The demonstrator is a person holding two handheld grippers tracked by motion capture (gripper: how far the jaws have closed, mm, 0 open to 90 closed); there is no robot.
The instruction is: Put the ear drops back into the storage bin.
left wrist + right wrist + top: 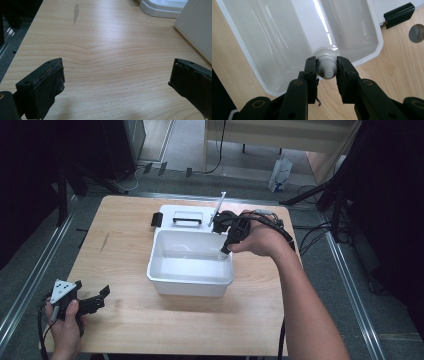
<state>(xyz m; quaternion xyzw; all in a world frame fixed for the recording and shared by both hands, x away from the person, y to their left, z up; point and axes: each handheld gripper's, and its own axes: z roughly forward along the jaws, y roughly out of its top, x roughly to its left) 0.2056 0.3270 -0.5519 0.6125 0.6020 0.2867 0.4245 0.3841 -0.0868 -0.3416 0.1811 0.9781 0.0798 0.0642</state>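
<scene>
A: What do the right jaws have?
B: The right gripper [327, 70] is clamped on a small white tube [326, 65], one jaw on each side of its ribbed cap end; the cap points back toward the camera in the right gripper view.
A: And where is that tube?
B: At the rim of the white bin [165, 272], over its near right corner, with the tube's body reaching down into the bin. In the high view the right hand [260, 239] holds the gripper just above that corner.
A: The left side?
B: The left gripper [116, 77] has its jaws spread wide with nothing between them, only bare wooden surface [105, 50]. The left hand [65, 327] holds it at the near left corner, well apart from the bin.
A: Anything else out there?
B: A white lid [182, 212] with a black handle lies flat just behind the bin, touching its far edge, a black latch on its left end.
</scene>
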